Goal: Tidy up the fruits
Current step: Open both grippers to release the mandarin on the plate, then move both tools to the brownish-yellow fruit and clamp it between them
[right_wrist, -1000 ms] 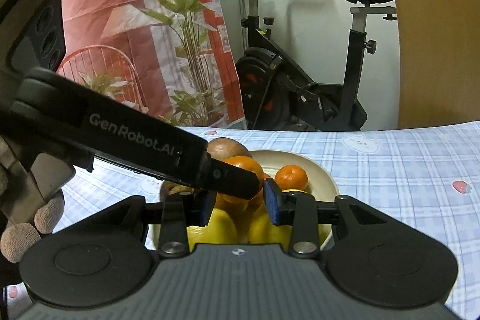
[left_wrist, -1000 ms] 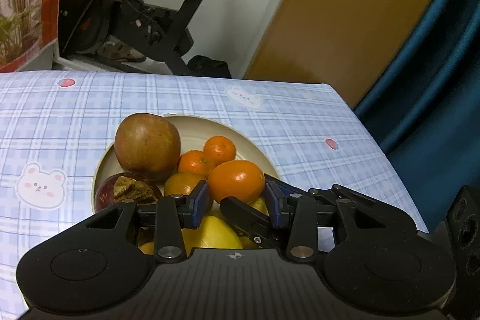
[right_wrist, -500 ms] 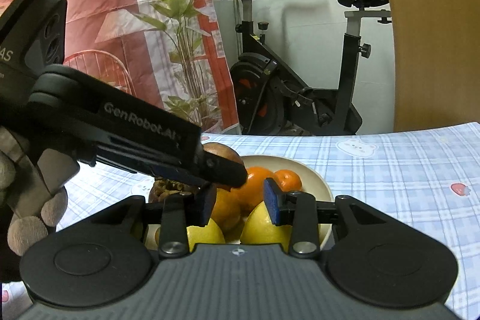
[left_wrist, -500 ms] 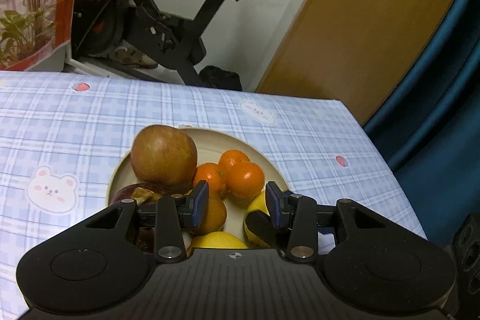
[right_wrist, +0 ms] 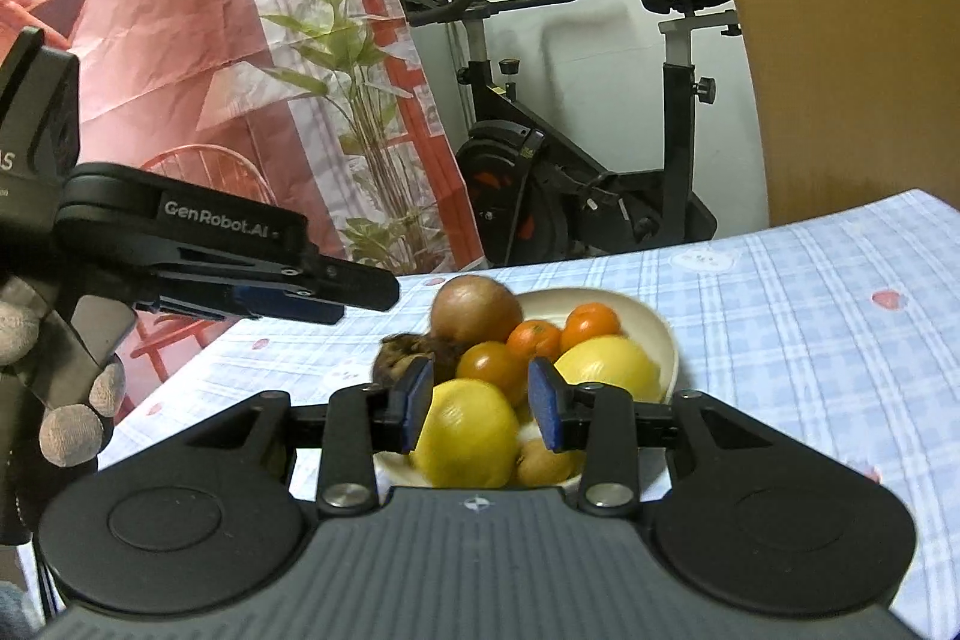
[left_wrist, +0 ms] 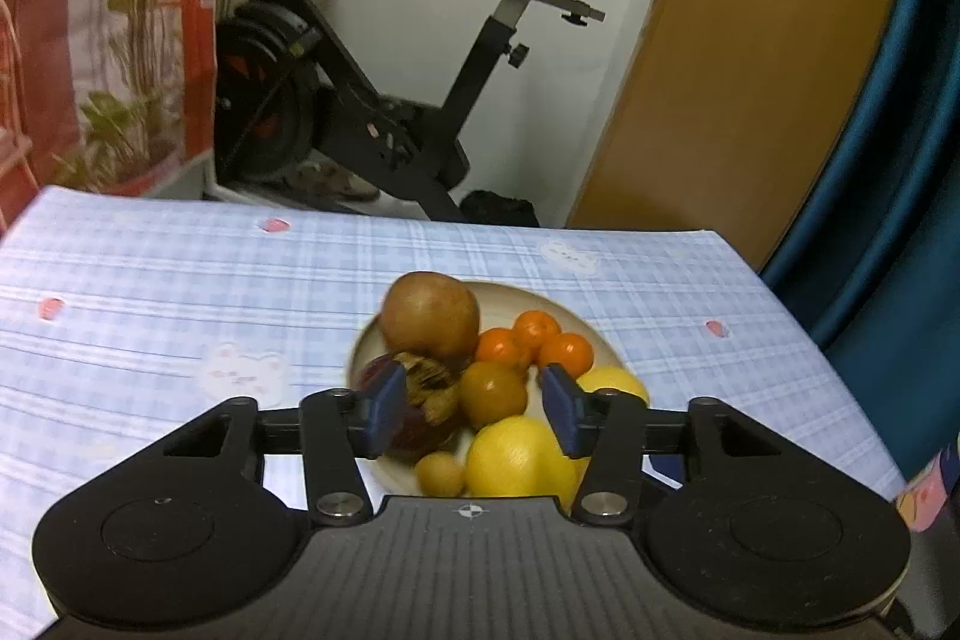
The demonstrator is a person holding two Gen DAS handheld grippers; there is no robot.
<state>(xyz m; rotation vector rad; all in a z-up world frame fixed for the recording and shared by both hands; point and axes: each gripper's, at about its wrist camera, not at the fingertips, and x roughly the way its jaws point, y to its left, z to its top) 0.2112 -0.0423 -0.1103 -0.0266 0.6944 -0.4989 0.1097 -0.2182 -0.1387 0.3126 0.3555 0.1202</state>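
- At the left of the right wrist view, the left claw (right_wrist: 336,295) is seen side-on above the worktop (right_wrist: 810,340), held by a gloved hand (right_wrist: 66,400); nothing is gripped, and its jaws are opening.
- In the left wrist view the same claw (left_wrist: 471,415) is shown with blue pads (left_wrist: 384,415) apart and clear of the fruit beyond them.
- At lower centre of both views, a cream bowl (left_wrist: 579,325) is piled with fruit: a brown pear-like fruit (left_wrist: 431,317), mandarins (left_wrist: 537,337), lemons (left_wrist: 519,457) and a dark, split-open fruit (left_wrist: 420,388).
- At lower centre of the right wrist view, the right claw (right_wrist: 480,406) is narrowly parted and empty, framing a lemon (right_wrist: 465,433) without being seen to press on it.
- The step in hand is judged to be the end of a placement, all fruit lying in the bowl.
- The next move is judged to call for both claws to be drawn clear, or for another loose fruit to be sought; none is seen on the cloth.
- Compared with a second ago, the large orange then between the left pads is no longer held, the bowl appears farther off, and more of the room is shown.
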